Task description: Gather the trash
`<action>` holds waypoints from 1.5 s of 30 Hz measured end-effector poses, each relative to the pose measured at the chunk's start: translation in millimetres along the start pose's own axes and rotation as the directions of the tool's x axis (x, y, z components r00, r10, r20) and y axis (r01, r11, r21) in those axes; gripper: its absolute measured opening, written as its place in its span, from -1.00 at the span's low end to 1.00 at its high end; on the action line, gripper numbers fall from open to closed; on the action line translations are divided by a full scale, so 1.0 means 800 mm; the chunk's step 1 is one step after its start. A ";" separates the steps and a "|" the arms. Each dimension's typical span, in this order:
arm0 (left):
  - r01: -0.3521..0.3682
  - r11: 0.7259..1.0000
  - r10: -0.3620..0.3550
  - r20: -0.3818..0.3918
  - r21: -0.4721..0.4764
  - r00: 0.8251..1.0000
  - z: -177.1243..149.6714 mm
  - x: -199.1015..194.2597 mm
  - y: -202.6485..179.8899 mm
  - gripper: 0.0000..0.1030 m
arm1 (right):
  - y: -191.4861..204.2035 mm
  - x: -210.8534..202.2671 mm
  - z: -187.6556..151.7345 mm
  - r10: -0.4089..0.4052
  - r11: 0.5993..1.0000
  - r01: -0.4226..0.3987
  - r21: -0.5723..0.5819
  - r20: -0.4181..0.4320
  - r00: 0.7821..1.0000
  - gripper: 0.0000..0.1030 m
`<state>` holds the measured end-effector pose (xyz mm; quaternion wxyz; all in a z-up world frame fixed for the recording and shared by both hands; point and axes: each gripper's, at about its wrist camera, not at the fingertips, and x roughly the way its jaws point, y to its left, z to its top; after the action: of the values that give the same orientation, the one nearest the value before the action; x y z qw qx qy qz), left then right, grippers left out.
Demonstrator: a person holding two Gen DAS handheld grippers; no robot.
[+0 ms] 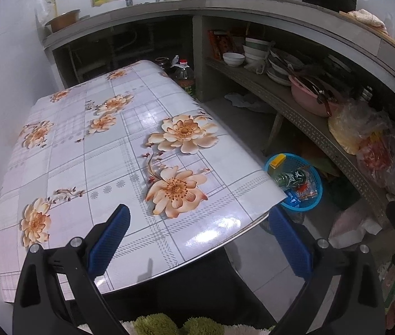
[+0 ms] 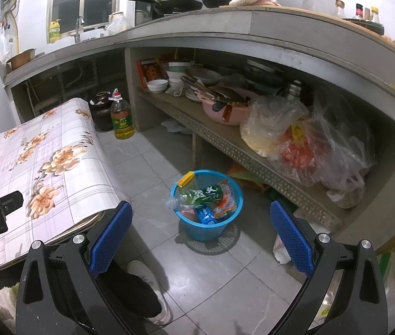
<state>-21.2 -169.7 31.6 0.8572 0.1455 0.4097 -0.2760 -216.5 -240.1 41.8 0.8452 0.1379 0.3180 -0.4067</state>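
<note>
A blue mesh waste basket stands on the grey tiled floor beside the table. A green plastic bottle, a yellow packet, a blue wrapper and red-orange wrappers lie in it. In the left wrist view the basket shows past the table's right corner. My right gripper hangs open above the floor, the basket framed between its blue pads. My left gripper is open and empty over the near edge of the flower-patterned table.
A stone counter with a lower shelf runs along the right, holding bowls, a pink basin and plastic bags. An oil bottle and dark jar stand on the floor behind the table. A person's leg and shoe are below.
</note>
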 end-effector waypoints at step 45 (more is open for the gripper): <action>-0.026 0.999 0.025 -0.029 -0.033 0.999 0.000 0.009 0.010 0.89 | 0.001 0.000 -0.001 0.004 1.000 -0.004 -0.005 -0.004 1.000 0.85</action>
<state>-12.8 -166.1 26.6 0.8570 0.1403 0.4246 -0.2562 -216.2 -239.2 40.8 0.8457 0.1372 0.3205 -0.4041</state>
